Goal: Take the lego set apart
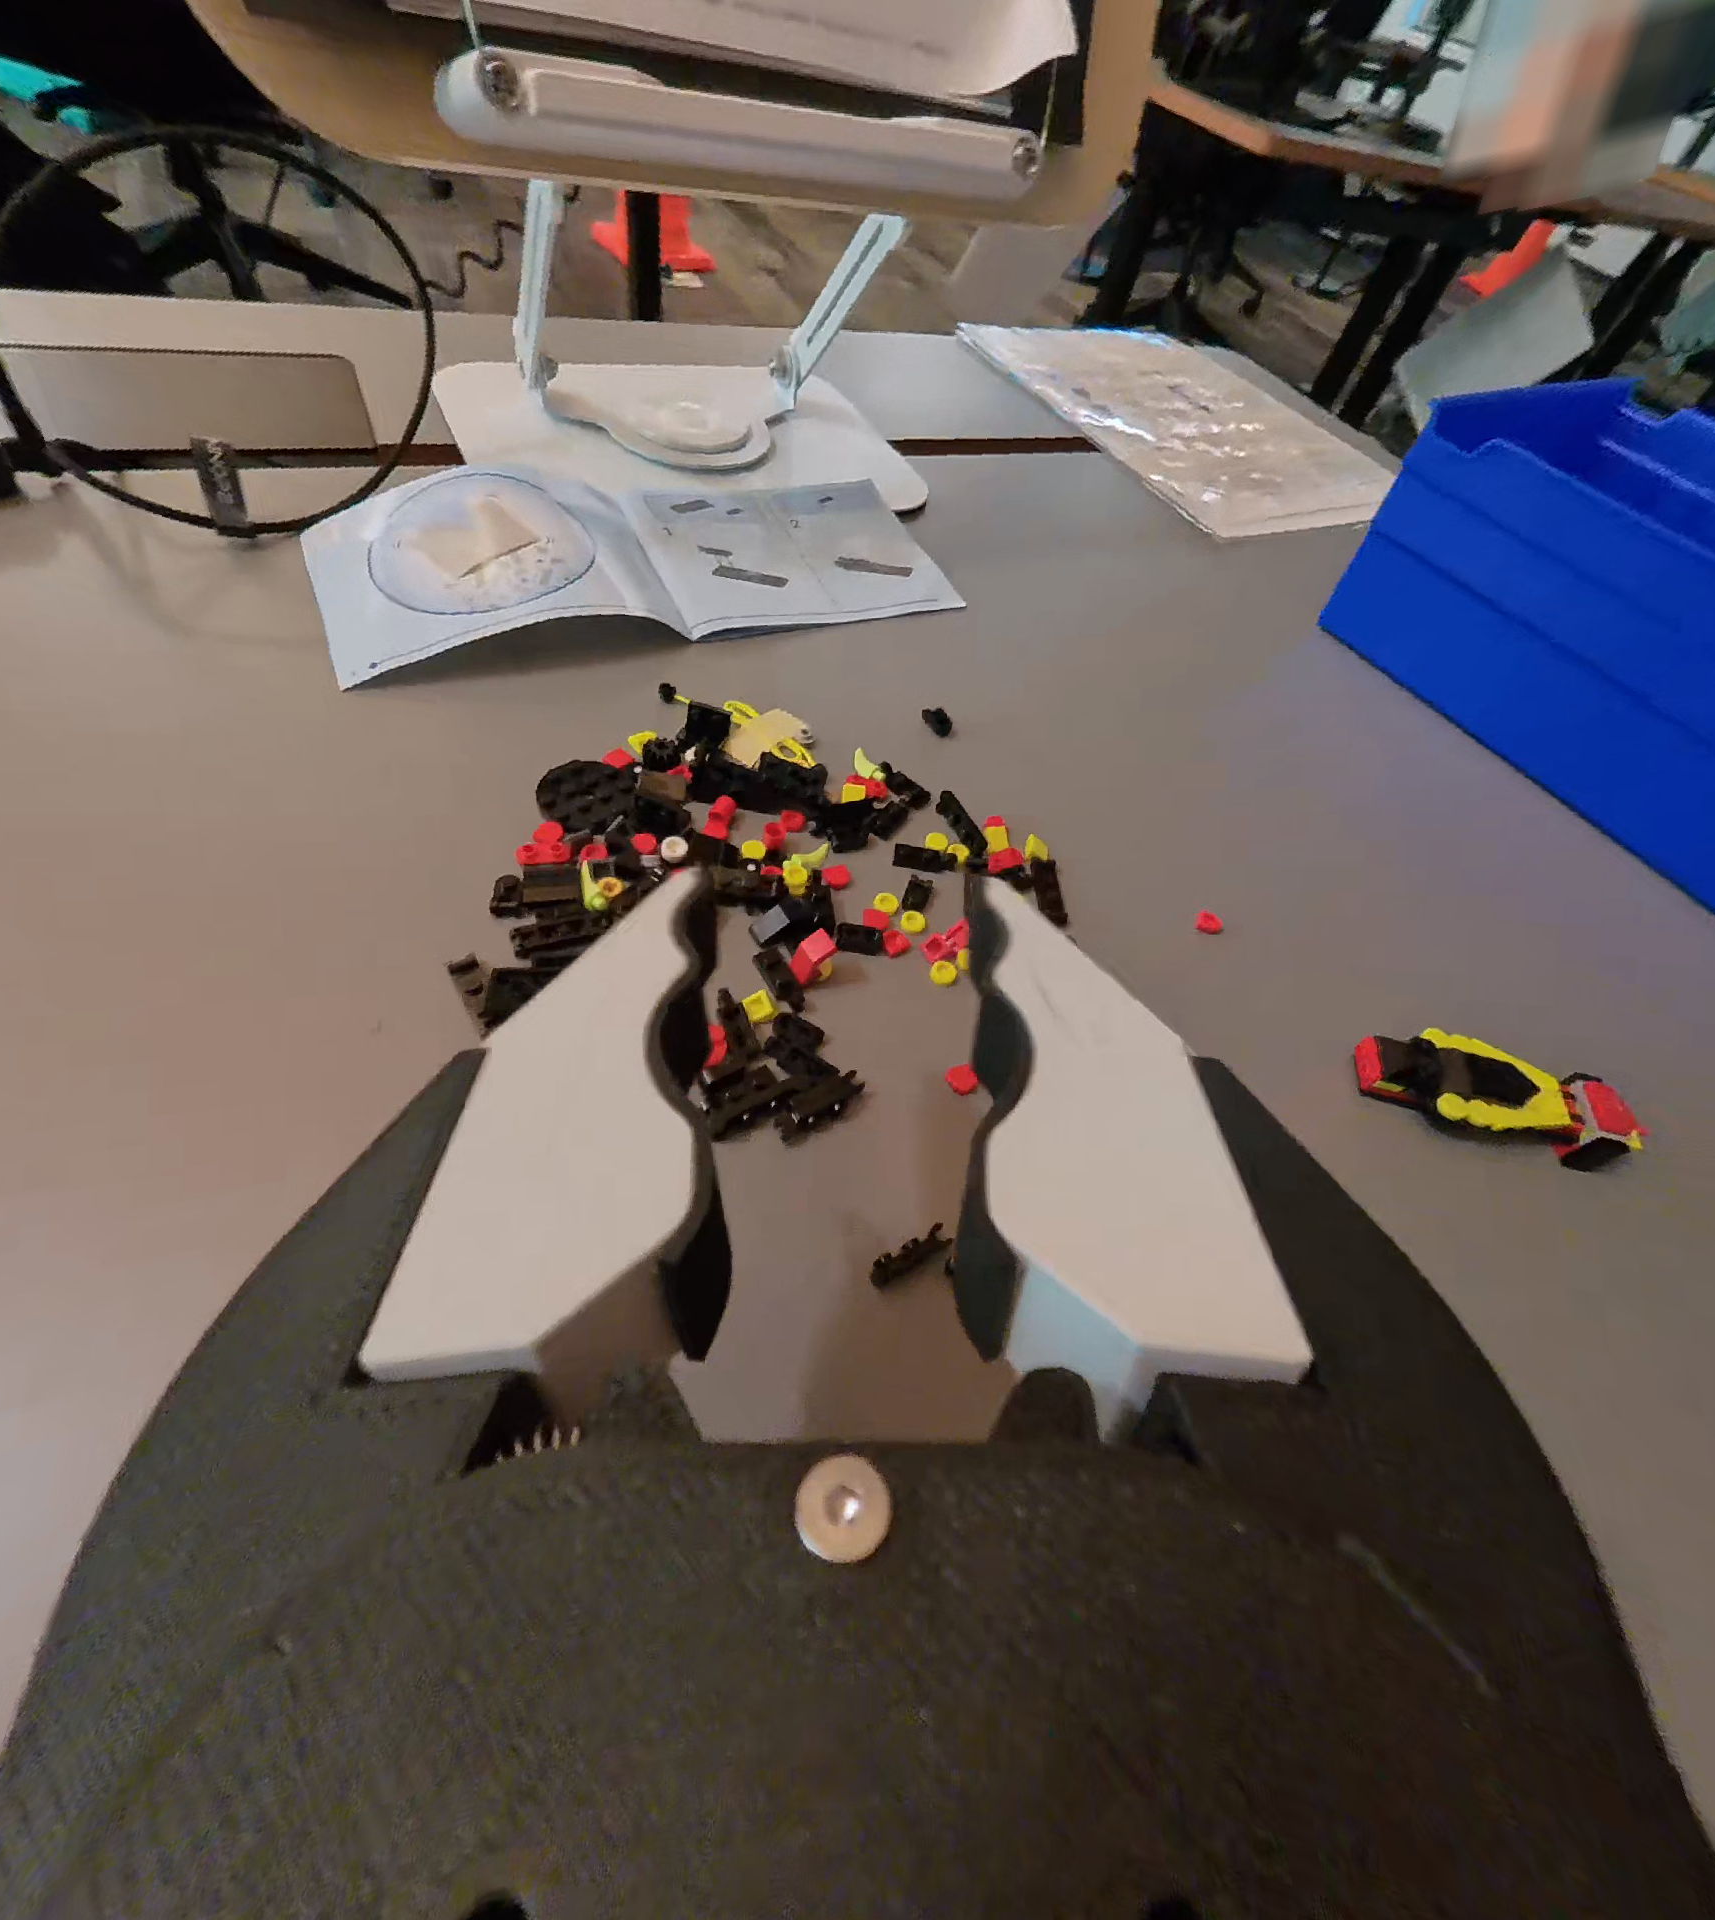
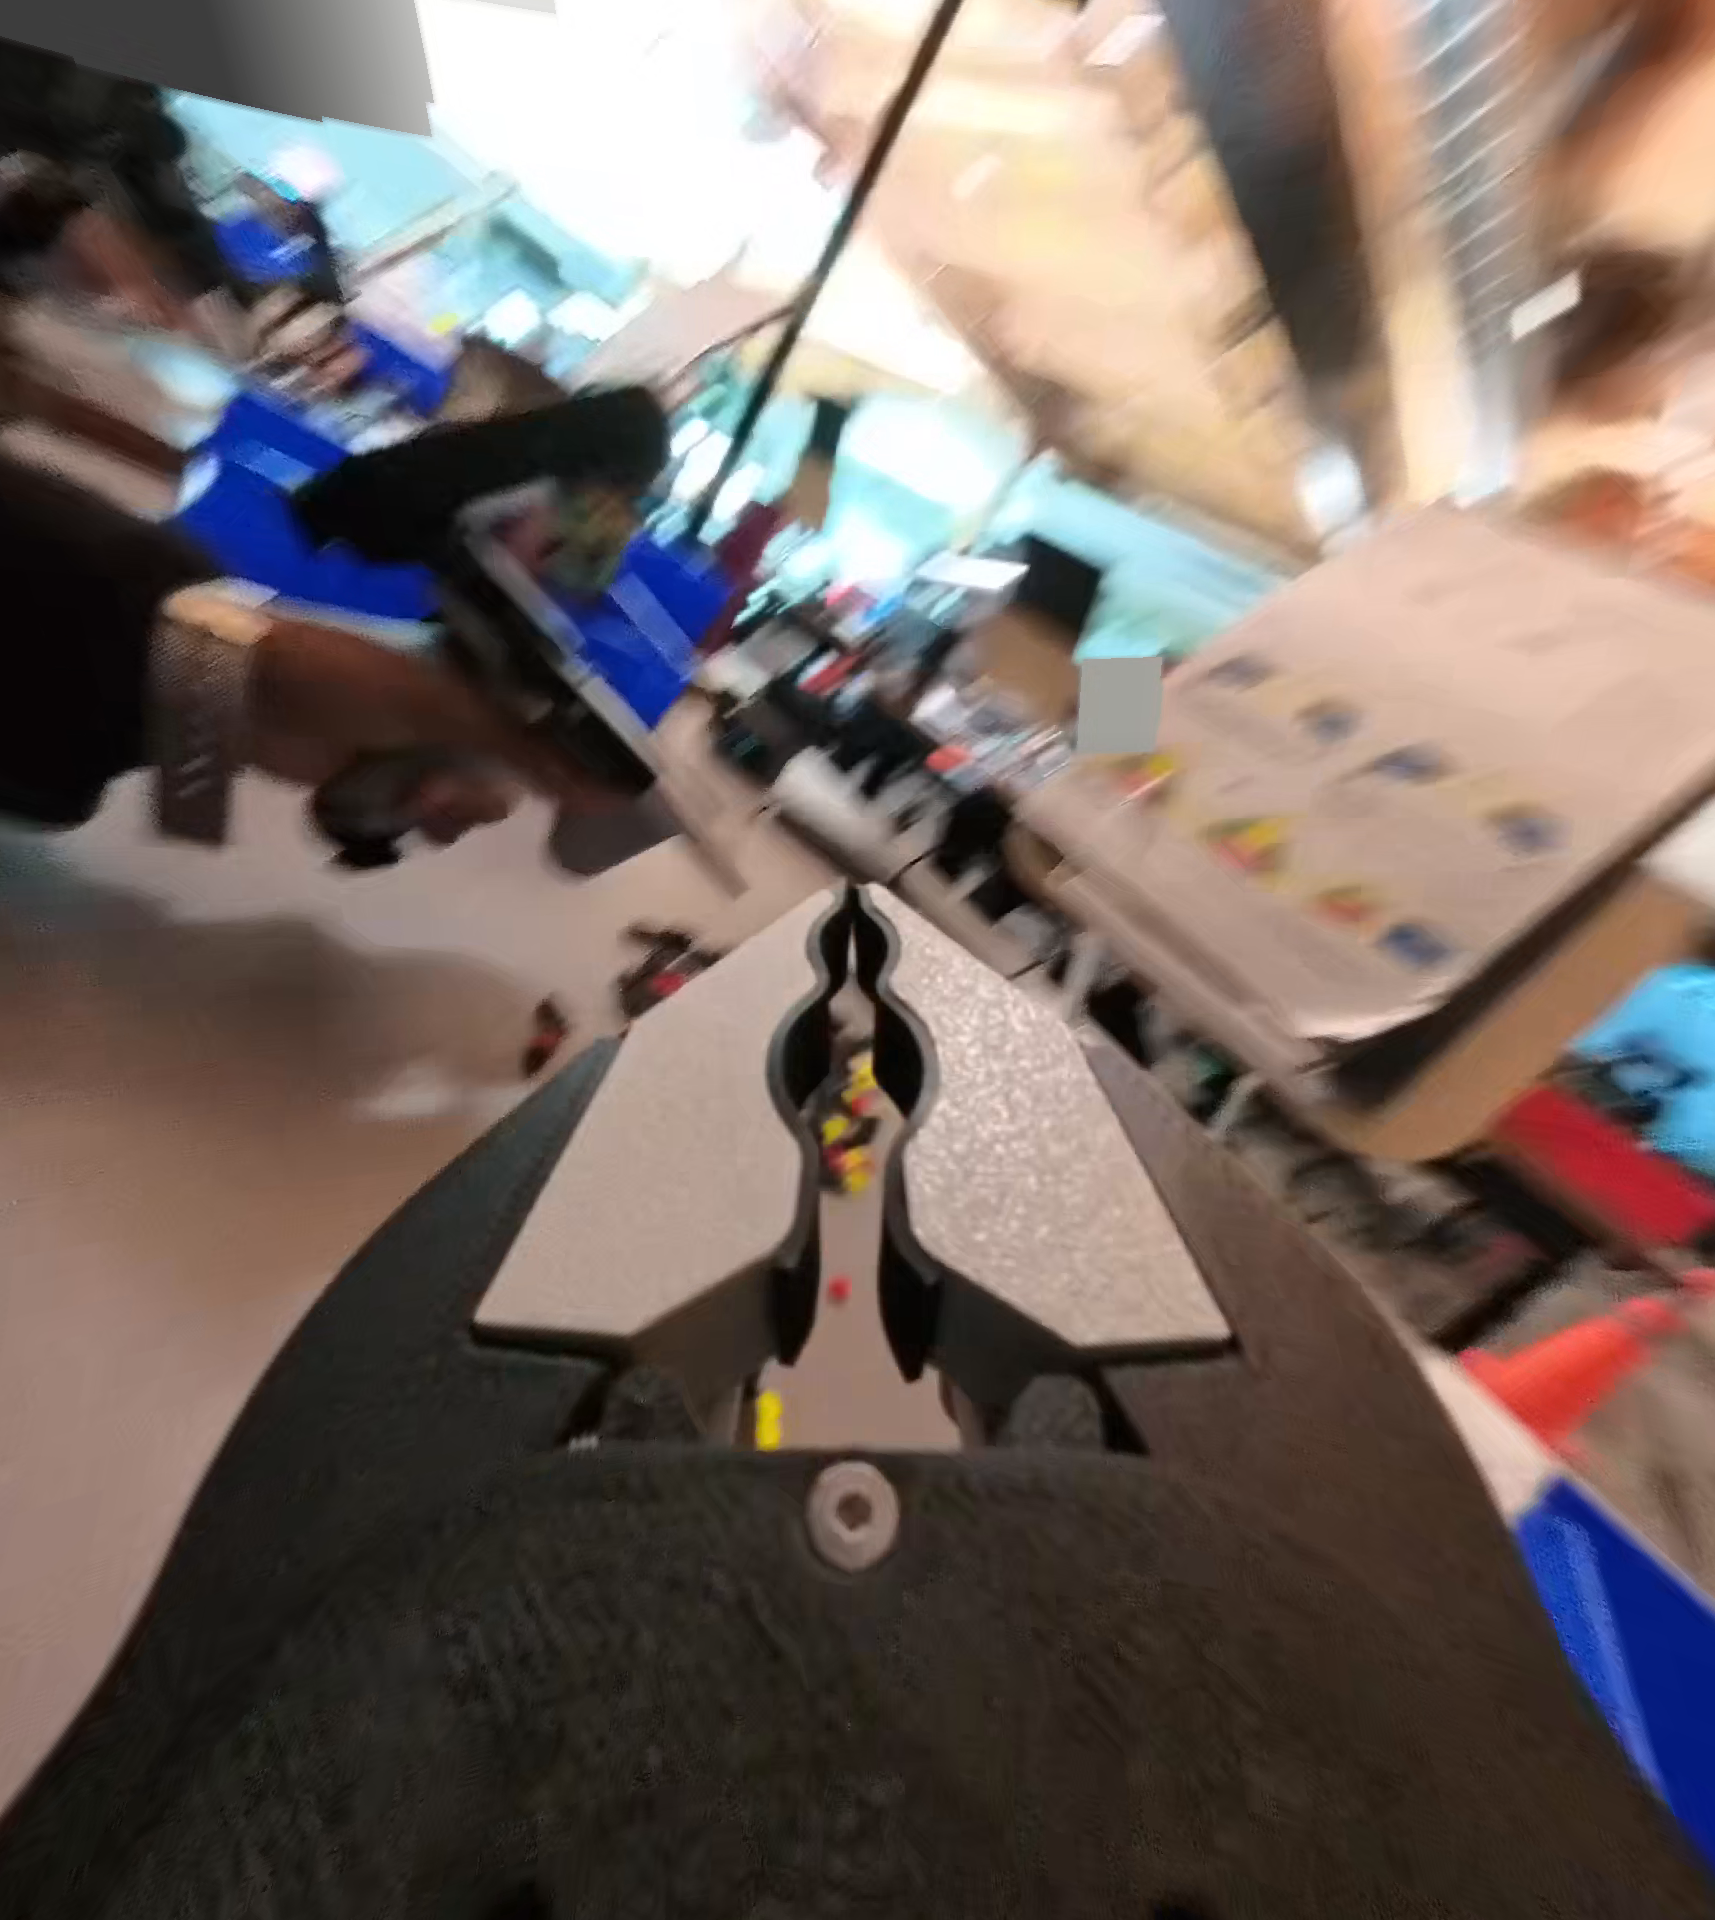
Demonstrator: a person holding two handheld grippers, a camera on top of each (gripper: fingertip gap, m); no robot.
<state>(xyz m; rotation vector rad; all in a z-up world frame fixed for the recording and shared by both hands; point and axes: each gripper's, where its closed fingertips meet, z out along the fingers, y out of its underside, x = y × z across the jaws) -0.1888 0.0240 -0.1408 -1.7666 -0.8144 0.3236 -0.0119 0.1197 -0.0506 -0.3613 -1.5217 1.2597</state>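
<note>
In the left wrist view a heap of loose black, red and yellow lego pieces [image 1: 770, 894] lies on the grey table [image 1: 157, 935]. A still-joined yellow, black and red lego chunk [image 1: 1497, 1096] lies apart at the right. My left gripper [image 1: 832, 894] is open and empty, fingers over the near side of the heap. The right wrist view is blurred and tilted. My right gripper [image 2: 853, 909] is shut with nothing visible between its tips; yellow and red pieces [image 2: 848, 1127] show on the table behind its fingers.
An open instruction booklet [image 1: 624, 571] lies beyond the heap, in front of a white stand [image 1: 676, 416]. A blue bin [image 1: 1611, 623] stands at the right, a plastic bag [image 1: 1175, 426] behind it. A person's hand [image 2: 365, 727] holds the other gripper at the left.
</note>
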